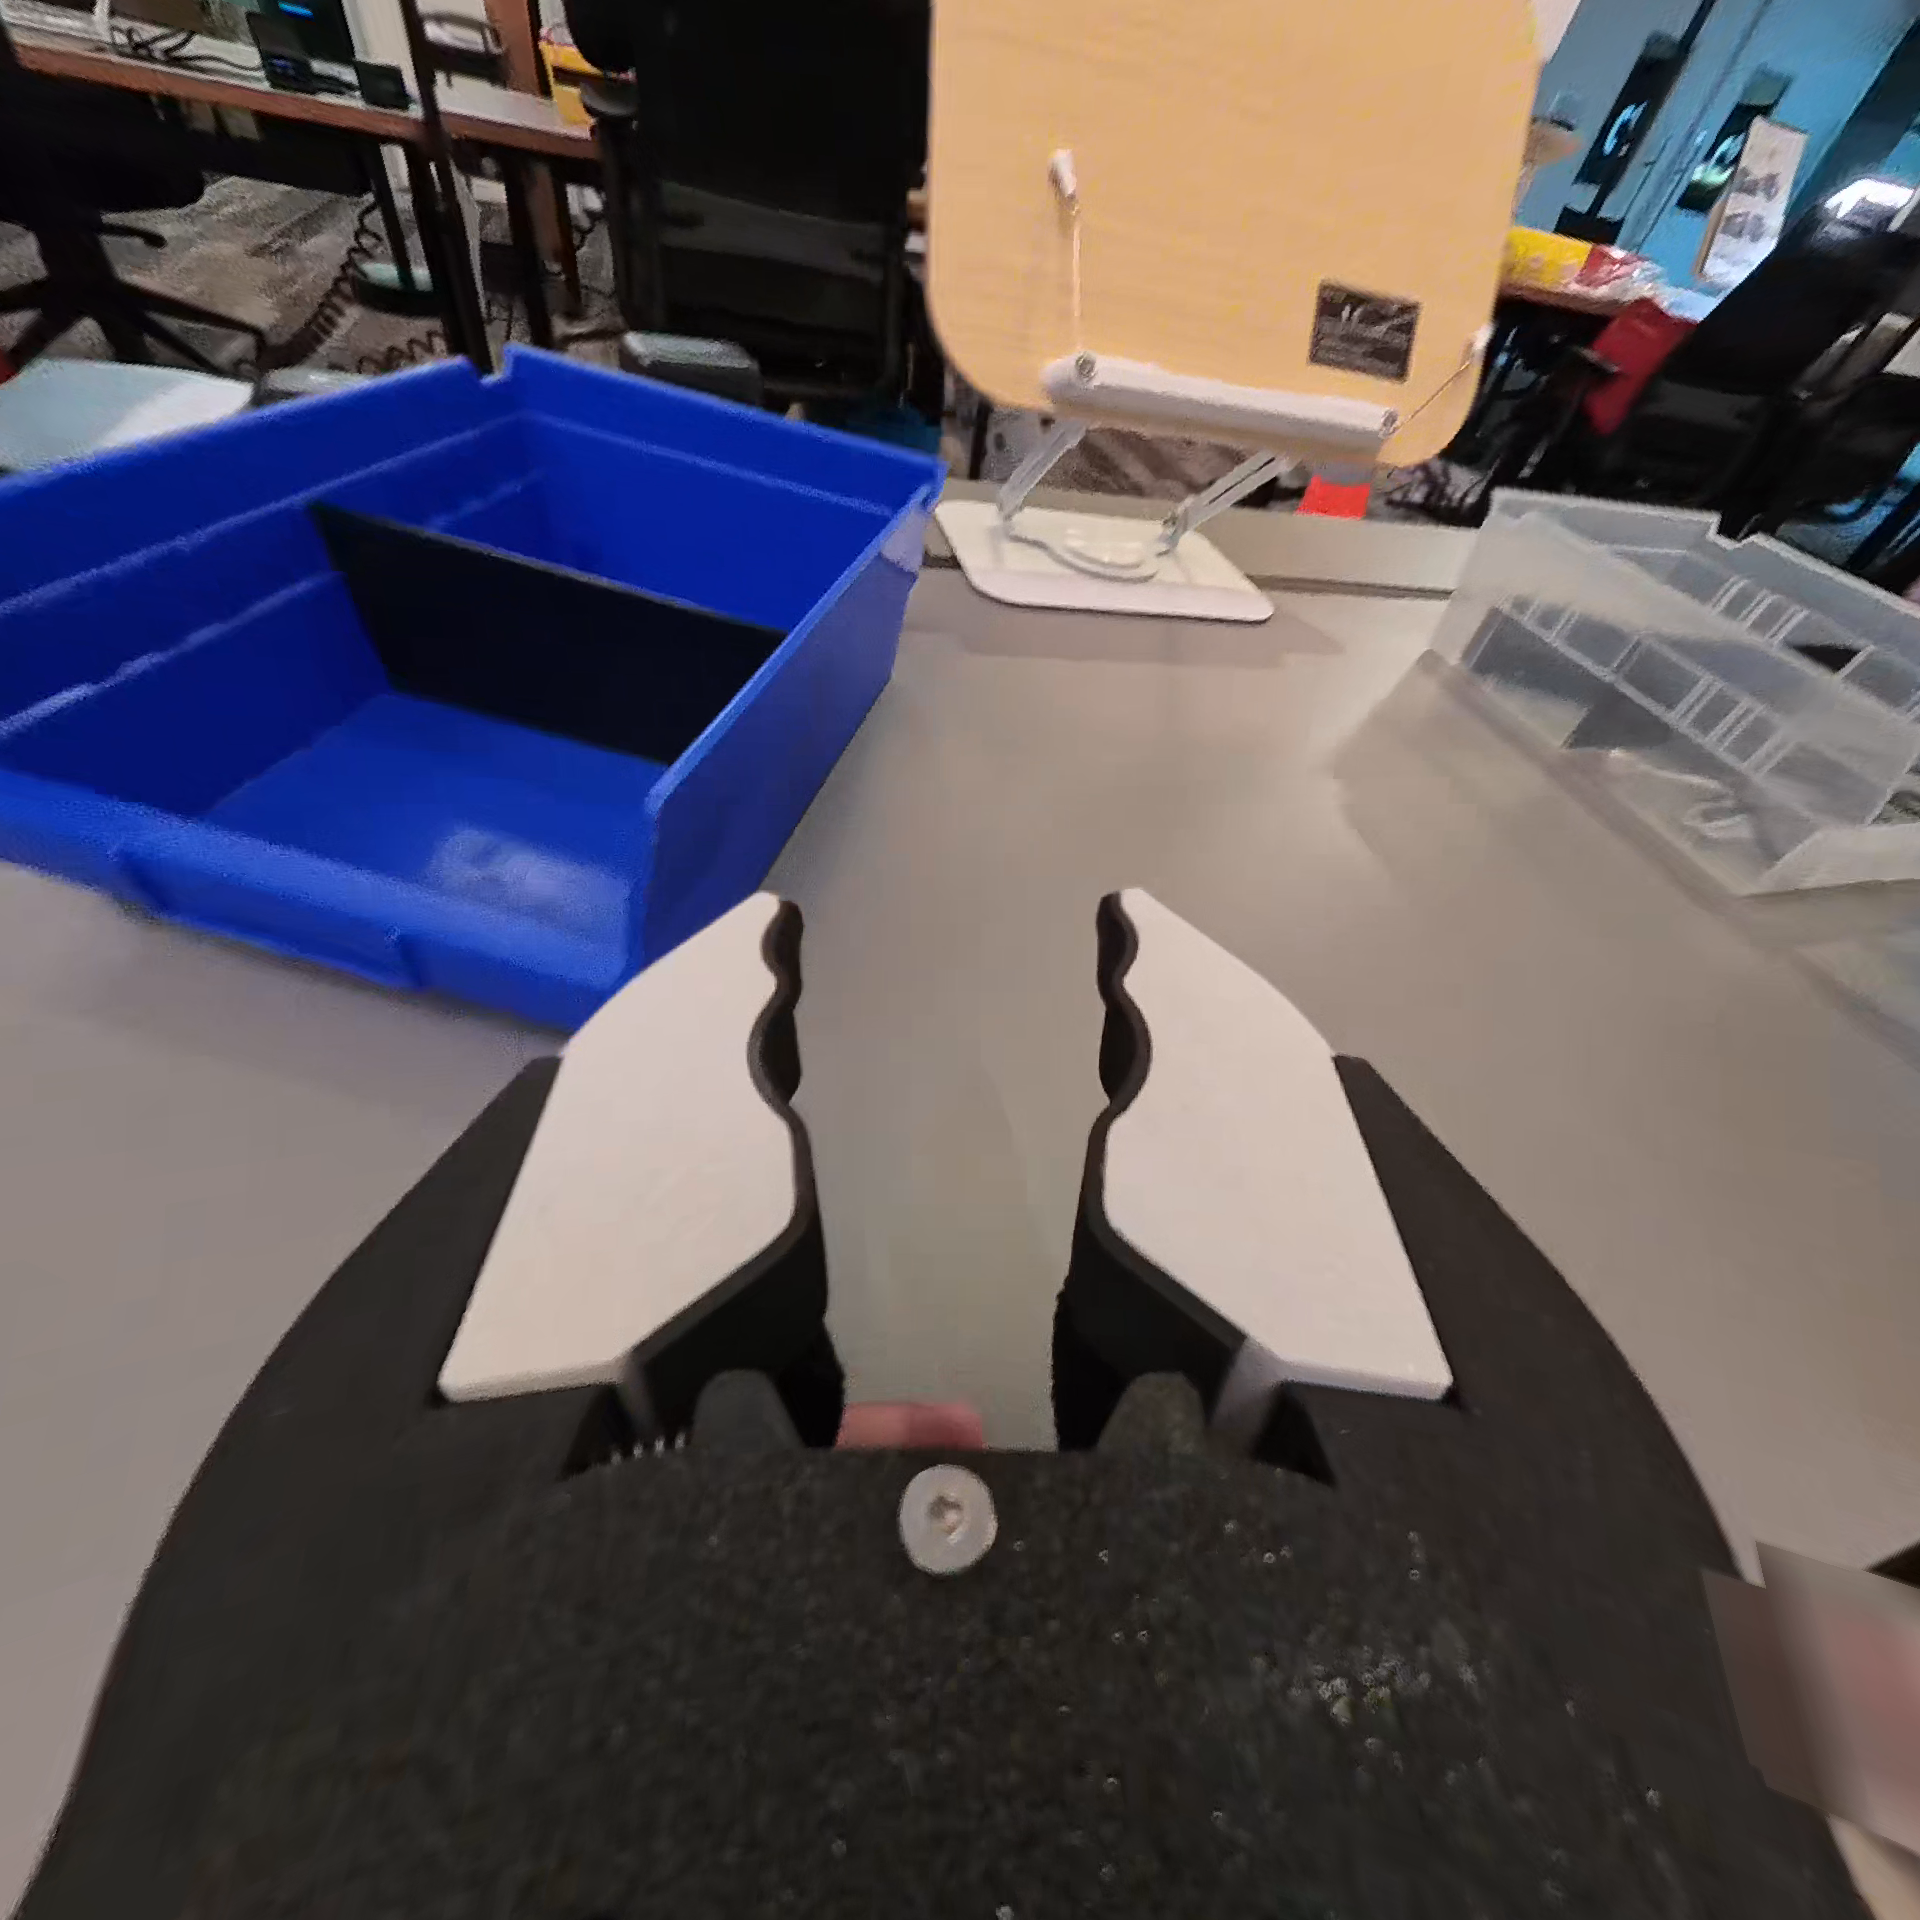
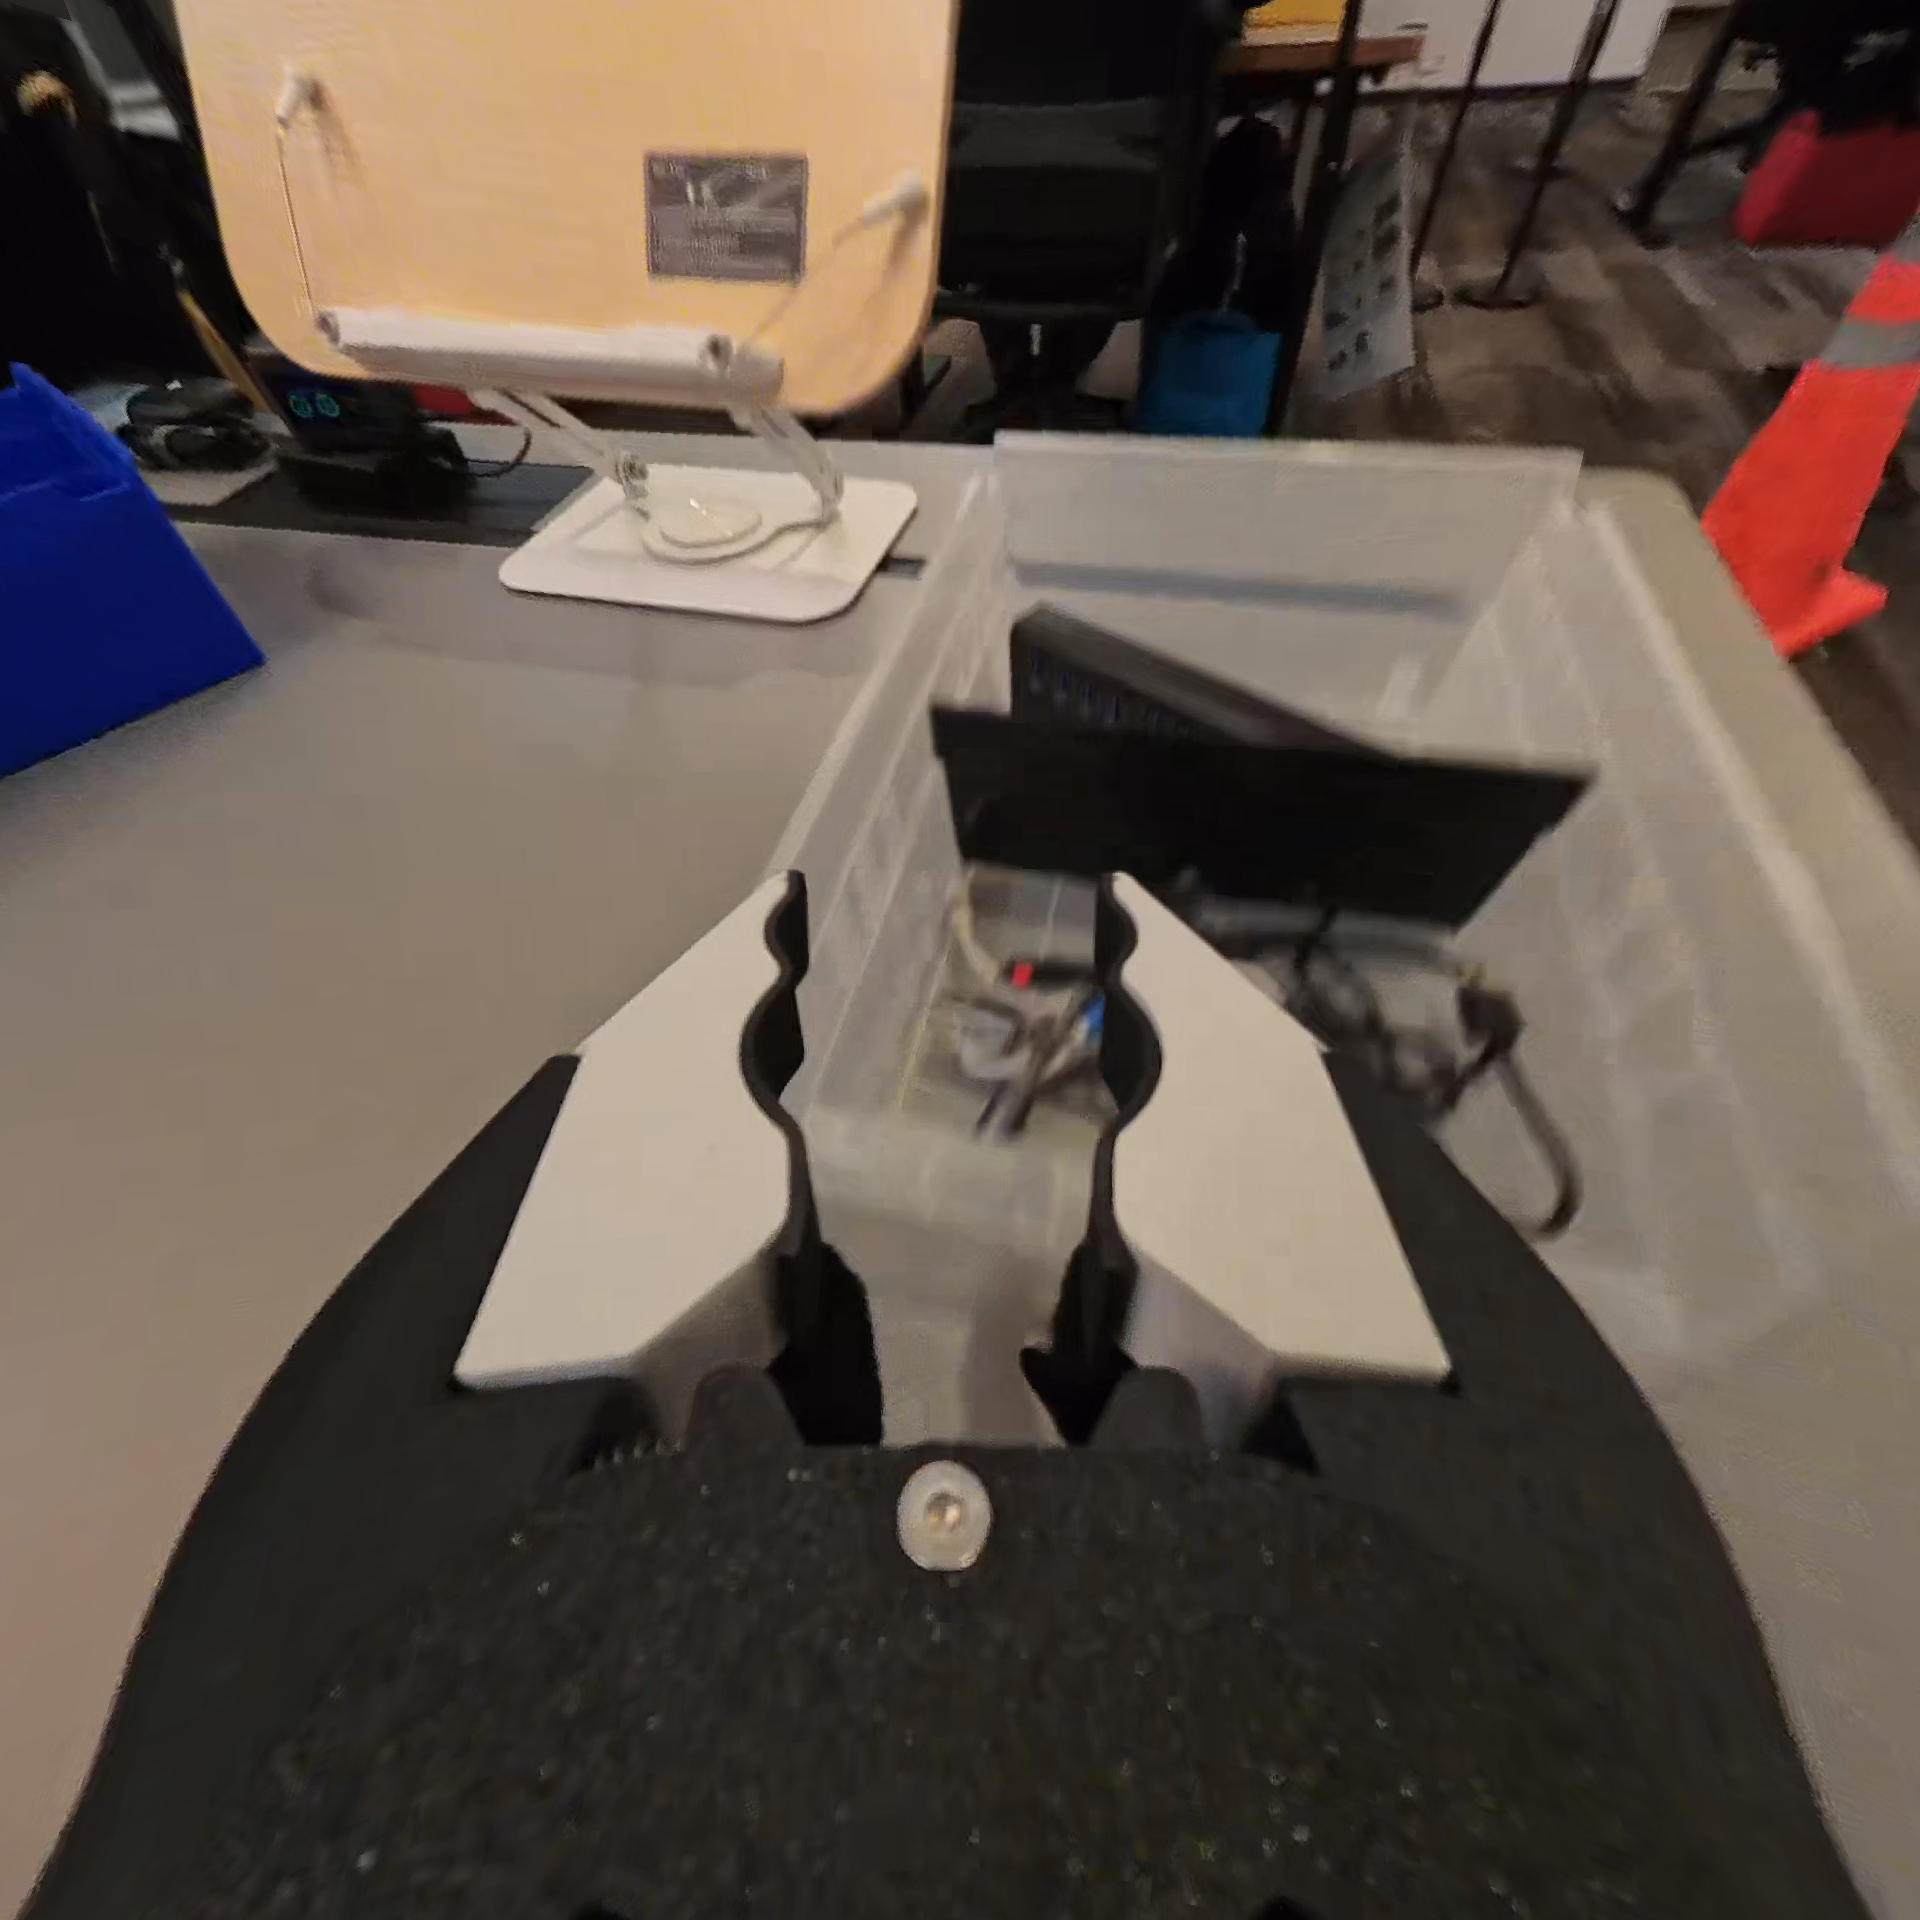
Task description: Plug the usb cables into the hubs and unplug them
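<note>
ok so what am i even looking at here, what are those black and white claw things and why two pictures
Those claws are two hand-held grippers; a person holds one in each hand, and each carries a camera looking out along its two fingers. That gives two pictures of one grey table.

The left view shows the left gripper, open and empty, above bare table. A blue bin with a black divider sits to its left, nothing visible inside.

The right view shows the right gripper, also open and empty, pointing into a clear bin. Inside are cables and black boxes, probably the hubs, though the image is blurry.

Behind both stands a wooden board on a white stand.
</note>
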Demonstrator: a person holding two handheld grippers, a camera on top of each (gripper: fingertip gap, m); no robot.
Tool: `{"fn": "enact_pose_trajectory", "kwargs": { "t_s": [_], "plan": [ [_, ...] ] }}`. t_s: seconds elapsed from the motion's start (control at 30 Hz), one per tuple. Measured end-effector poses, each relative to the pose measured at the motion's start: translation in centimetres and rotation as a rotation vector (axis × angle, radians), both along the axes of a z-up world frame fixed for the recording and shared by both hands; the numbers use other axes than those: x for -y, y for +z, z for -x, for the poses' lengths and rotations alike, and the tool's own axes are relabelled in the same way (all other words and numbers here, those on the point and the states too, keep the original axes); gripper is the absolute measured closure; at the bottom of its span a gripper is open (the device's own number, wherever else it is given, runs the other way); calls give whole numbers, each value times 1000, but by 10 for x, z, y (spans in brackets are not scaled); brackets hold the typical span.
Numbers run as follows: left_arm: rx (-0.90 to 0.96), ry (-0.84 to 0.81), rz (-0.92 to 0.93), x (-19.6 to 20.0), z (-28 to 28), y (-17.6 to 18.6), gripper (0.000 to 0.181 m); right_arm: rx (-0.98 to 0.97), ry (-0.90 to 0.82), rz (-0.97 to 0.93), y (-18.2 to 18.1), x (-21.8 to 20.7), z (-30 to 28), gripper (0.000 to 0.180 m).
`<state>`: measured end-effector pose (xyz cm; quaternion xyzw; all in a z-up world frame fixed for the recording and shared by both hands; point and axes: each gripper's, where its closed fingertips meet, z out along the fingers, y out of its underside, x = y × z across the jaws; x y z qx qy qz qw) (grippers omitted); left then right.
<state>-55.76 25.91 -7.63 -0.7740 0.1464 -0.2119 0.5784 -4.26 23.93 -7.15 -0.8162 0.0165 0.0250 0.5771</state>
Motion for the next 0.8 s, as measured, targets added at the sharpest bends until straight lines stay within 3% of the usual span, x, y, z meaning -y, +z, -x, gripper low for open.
{"fn": "enact_pose_trajectory", "kwargs": {
  "t_s": [0.1, 0.17, 0.4, 0.8],
  "plan": [
    [23, 27, -2, 3, 16, -15, 128, 17, -77, -14, -34, 42, 6, 127],
    [86, 17, 29, 2, 19, -16, 128, -1, -57, -44, -29, 51, 11, 128],
    [-5, 90, -15, -7, 34, -14, 128, 120, -112, -41, -23, 53, -11, 129],
    [-76, 56, -38, -16, 44, -13, 130, 50, -121, -10, -33, 57, -22, 129]
  ]
}}
